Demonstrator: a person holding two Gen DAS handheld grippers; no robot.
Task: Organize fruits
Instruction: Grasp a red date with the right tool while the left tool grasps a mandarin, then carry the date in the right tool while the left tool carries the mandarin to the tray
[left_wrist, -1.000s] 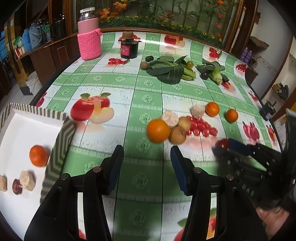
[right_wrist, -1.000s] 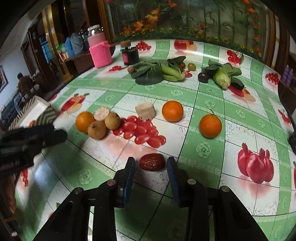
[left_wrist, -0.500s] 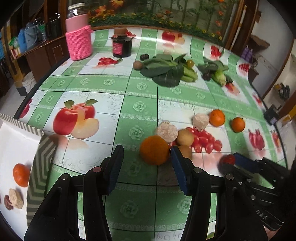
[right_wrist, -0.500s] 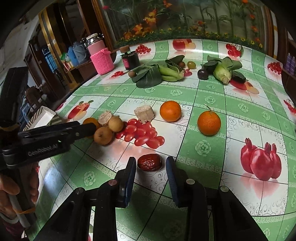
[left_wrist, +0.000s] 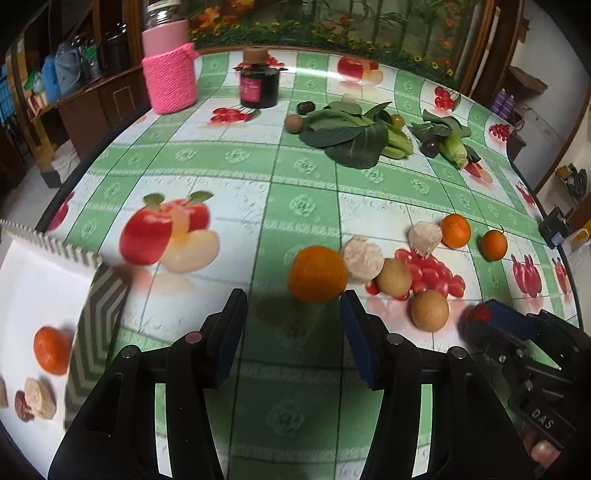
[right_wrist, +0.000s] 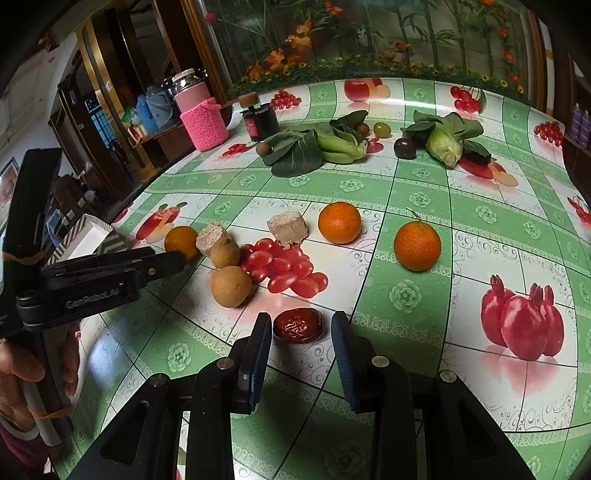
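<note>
Left tongs (left_wrist: 293, 325) spread wide, holding nothing, tips just short of the nearest orange (left_wrist: 317, 274). Right tongs (right_wrist: 300, 345) likewise parted, straddling a wrinkled red date (right_wrist: 297, 325) low on the surface (right_wrist: 406, 295), pads not visibly touching it. Just beyond the date, two brown round fruits (right_wrist: 231, 286), the nearer well clear of the tongs. Past those, two pale cut chunks (right_wrist: 288, 229) and two more oranges (right_wrist: 417, 245). Left of the nearest orange, a white box (left_wrist: 33, 288) with another orange (left_wrist: 51, 350) inside. Farthest back, leafy greens (right_wrist: 306, 151) and a pink knitted jar (right_wrist: 203, 118).
</note>
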